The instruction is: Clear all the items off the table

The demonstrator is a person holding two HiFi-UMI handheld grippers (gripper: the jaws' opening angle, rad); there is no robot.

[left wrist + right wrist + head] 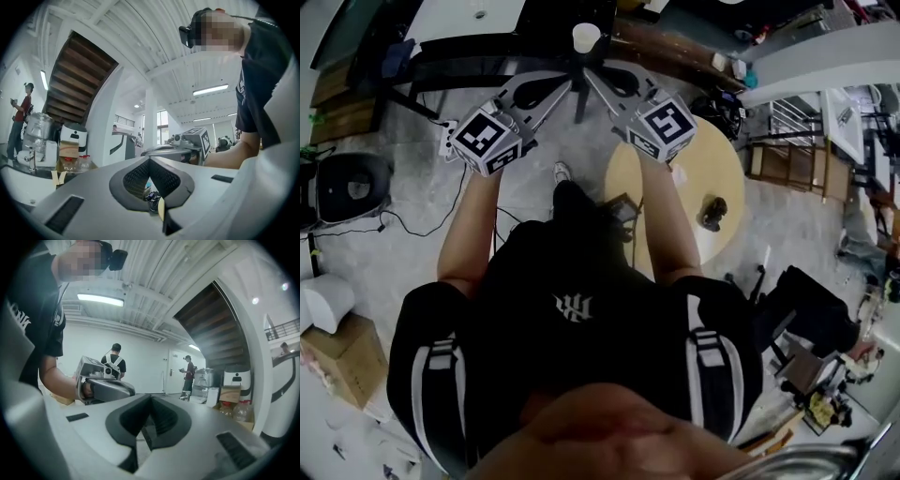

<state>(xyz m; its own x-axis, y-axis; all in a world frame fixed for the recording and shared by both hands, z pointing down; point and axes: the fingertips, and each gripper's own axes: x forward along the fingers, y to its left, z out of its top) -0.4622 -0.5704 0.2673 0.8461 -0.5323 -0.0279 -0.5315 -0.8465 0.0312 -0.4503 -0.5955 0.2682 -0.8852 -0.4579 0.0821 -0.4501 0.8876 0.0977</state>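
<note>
In the head view a round pale wooden table (717, 159) stands on the floor to the right of the person's legs. A small dark item (712, 213) lies near its right edge. Both grippers are held up in front of the chest, well above the table and pointing level. My left gripper (562, 84) (150, 159) has its pads together with nothing between them. My right gripper (592, 80) (151, 397) is shut and empty too. Each gripper shows in the other's view, side by side and close.
A paper cup (586, 37) stands on a dark desk ahead. A black round device (352, 187) and a cardboard box (342, 361) sit on the floor at left, with cables between. A water dispenser (37, 136) and standing people (114, 364) are farther off.
</note>
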